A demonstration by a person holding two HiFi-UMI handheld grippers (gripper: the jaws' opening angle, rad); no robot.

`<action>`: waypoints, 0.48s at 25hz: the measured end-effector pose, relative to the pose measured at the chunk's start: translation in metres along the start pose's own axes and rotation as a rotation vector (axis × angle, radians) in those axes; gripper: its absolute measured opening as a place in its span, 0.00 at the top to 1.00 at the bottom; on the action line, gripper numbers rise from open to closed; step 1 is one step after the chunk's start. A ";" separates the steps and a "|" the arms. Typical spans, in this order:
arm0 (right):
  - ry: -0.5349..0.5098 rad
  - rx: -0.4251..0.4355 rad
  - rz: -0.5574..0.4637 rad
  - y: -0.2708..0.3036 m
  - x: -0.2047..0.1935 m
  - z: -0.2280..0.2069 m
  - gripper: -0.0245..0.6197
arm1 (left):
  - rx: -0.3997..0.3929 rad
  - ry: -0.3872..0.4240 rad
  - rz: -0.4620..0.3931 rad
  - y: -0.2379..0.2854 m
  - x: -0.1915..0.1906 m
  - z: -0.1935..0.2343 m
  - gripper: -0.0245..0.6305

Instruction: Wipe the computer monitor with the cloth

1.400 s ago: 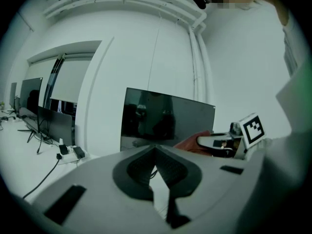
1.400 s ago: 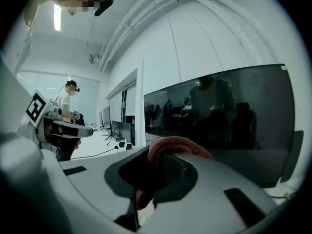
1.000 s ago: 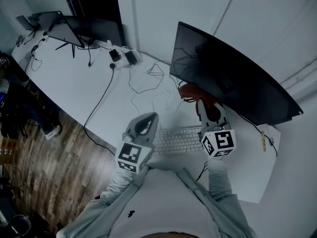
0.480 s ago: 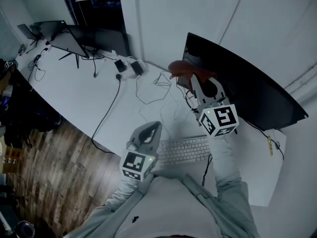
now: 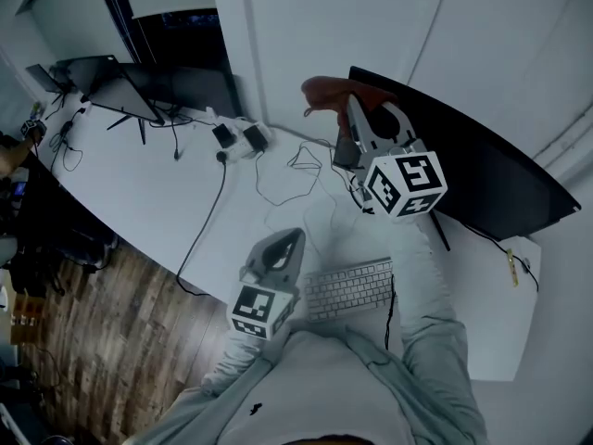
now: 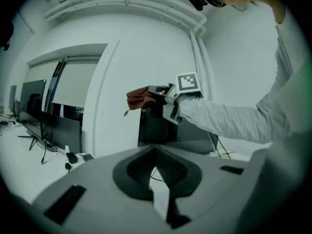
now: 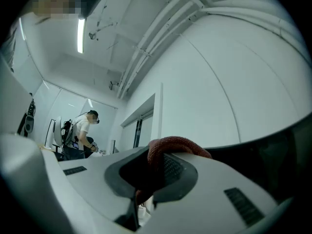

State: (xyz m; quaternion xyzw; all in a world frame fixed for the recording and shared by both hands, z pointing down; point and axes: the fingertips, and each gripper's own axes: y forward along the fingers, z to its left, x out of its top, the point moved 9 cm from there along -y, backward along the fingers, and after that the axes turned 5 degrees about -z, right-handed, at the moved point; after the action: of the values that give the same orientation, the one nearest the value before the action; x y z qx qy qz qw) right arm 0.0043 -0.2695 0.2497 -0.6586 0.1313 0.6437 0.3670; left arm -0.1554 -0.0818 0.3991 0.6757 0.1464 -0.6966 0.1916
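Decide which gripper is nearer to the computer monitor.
Right. The right gripper, shut on the red cloth, is up by the computer monitor at its upper left corner; the left gripper hangs low beside the keyboard, well short of the screen.

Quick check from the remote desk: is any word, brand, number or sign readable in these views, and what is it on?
No words or numbers can be read anywhere.
Left gripper marker cube and right gripper marker cube: black-and-white square patterns only, no letters.
White flat keyboard: key legends too small to read.
Black computer monitor: dark, no brand visible.
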 end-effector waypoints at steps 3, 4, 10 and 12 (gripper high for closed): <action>0.008 -0.011 -0.017 0.013 0.003 -0.001 0.90 | -0.016 -0.001 0.005 0.004 0.001 0.002 0.93; 0.014 -0.019 -0.021 0.016 0.003 -0.002 0.90 | -0.022 0.004 -0.006 0.006 0.001 0.002 0.93; 0.038 -0.083 -0.032 0.027 -0.002 -0.015 0.90 | -0.040 -0.009 -0.011 0.014 -0.004 0.011 0.93; 0.035 -0.095 -0.033 0.029 -0.004 -0.018 0.90 | -0.038 -0.015 -0.004 0.016 -0.006 0.016 0.93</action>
State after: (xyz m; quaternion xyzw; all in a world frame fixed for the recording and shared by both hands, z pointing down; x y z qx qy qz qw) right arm -0.0017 -0.3023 0.2423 -0.6888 0.0959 0.6312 0.3435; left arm -0.1619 -0.1024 0.4065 0.6664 0.1596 -0.6991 0.2040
